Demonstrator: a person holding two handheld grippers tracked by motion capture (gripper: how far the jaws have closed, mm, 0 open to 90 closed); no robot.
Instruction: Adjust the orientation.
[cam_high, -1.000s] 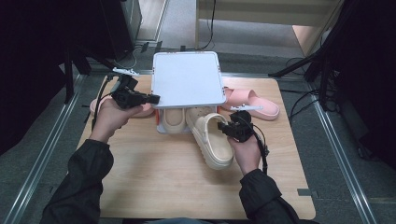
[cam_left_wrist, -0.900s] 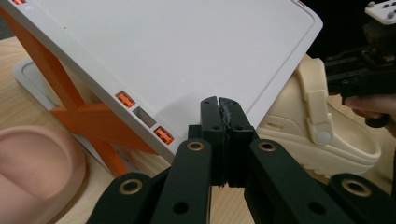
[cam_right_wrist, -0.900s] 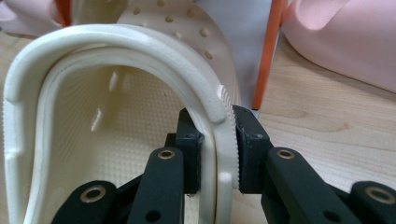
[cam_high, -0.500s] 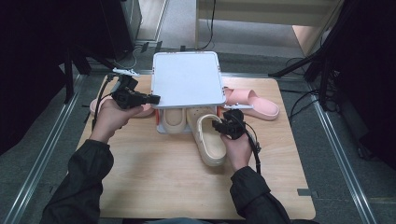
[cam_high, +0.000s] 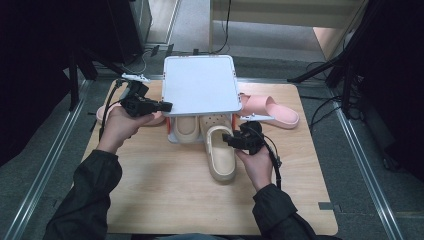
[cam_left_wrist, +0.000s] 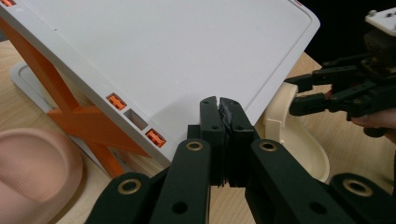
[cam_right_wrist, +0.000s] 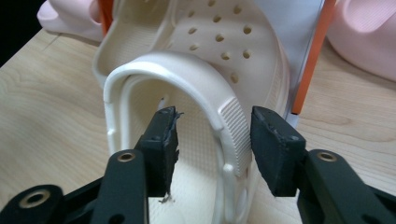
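A cream clog (cam_high: 220, 156) lies on the wooden table (cam_high: 165, 200), its toe under the front of a white rack (cam_high: 200, 85) with orange legs. My right gripper (cam_high: 226, 139) is at the clog's right side. Its jaws have just been opening and now stand open (cam_right_wrist: 212, 135) on either side of the clog's (cam_right_wrist: 201, 46) heel strap, with gaps at both pads. A second cream clog (cam_high: 184, 128) sits under the rack. My left gripper (cam_high: 168, 106) is shut with nothing in it, its tips (cam_left_wrist: 219, 105) at the rack's (cam_left_wrist: 163, 56) left edge.
One pink slipper (cam_high: 274, 108) lies to the right of the rack, and another pink slipper (cam_high: 104, 113) lies to its left behind my left hand. Bare wood stretches in front of the clogs. The table's far edge is just behind the rack.
The right gripper's jaws have opened off the clog's heel strap. The clog has swung from a slant to lie straight, toe under the rack. The left gripper has not moved.
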